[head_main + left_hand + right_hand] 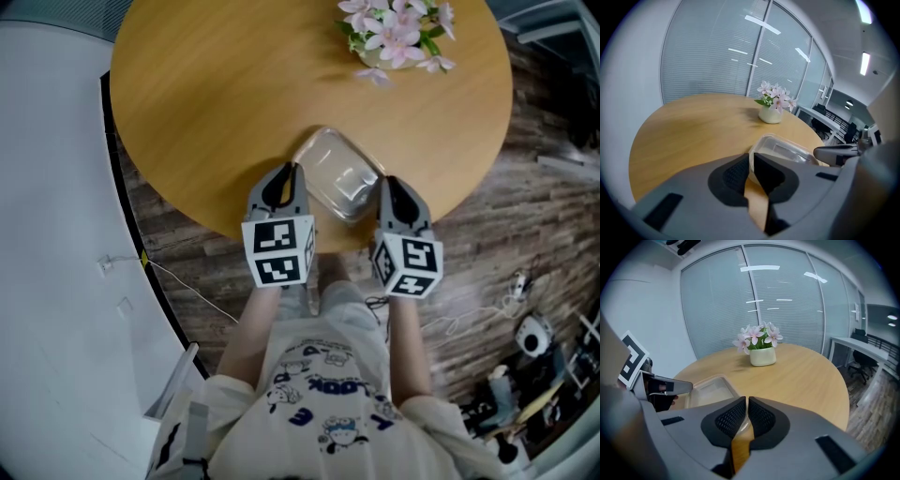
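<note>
container of clear plastic (337, 173) sits near the lower edge of the round wooden table (216, 103), just above the middle of the head view, with its lid on. the left gripper (289, 173) is at its left side and the right gripper (386, 186) at its right side, both touching it. in the left gripper view the jaws are drawn narrow with the container's pale rim caught in the slit between them. in the right gripper view the jaws are almost together, pinching a thin clear lip of the container. a white pot of pink flowers (398, 33) stands at the top right of the table, well apart from the container. dark wood-plank floor (525, 216) shows at right, with cables (469, 319) lying at lower right.
</note>
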Available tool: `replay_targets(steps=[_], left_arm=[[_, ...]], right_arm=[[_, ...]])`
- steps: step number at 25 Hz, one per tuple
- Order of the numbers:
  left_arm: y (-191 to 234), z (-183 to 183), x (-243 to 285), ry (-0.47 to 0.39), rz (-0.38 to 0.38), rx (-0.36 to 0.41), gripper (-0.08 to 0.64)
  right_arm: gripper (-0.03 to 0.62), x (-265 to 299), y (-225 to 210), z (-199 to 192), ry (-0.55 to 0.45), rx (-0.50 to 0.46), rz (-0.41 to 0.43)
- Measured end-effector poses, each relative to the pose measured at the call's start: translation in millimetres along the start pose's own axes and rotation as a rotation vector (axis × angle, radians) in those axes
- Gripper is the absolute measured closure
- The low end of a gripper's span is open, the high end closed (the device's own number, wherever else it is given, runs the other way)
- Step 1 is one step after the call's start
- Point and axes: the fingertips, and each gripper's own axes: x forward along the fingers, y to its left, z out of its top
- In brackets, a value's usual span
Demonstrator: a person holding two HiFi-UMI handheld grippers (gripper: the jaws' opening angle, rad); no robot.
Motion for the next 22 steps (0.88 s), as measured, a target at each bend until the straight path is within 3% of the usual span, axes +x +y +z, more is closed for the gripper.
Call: replay_targets(steps=[12,22], left_arm=[[0,39,-15,-0.084,-0.009,0.013,0.529],[4,101,-43,-0.202,-0.011,0.033,0.532]], right_arm=[[0.572,-12,4,46,-0.101,-0.003,-0.017],[0.572,-33,20,103,-0.213,-0.026,-0.016]])
